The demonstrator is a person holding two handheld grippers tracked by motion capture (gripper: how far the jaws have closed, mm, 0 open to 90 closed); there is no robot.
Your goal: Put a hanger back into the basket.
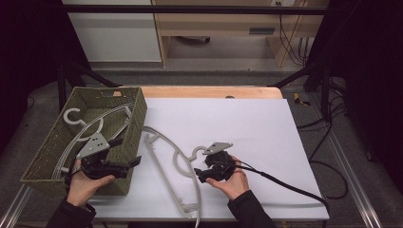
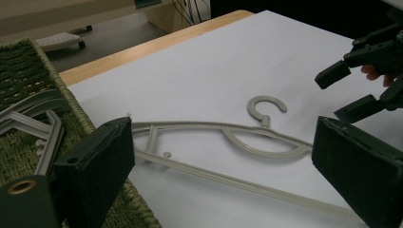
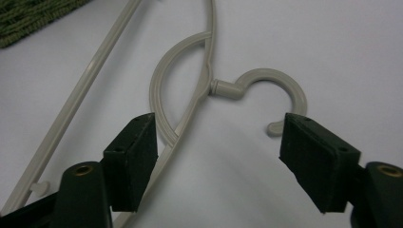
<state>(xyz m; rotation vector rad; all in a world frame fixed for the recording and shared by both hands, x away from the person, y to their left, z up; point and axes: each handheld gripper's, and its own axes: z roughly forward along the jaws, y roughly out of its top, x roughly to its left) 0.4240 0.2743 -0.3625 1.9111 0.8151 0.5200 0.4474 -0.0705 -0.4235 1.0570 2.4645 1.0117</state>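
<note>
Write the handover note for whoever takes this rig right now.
Left tool: open, nothing held, beside the woven basket.
Right tool: open, nothing gripped, poised over the hook of the grey hanger on the white sheet.
Done: other hangers already lie in the basket.
Left: likely grip this hanger near its hook and put it in the basket.

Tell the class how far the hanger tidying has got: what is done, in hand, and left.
Done: one hanger in the basket lies in the woven basket. In hand: the right gripper has its jaws open by the hook of the hanger on the table, not yet gripping. Left: grasp it and move it; the left gripper waits open.
</note>
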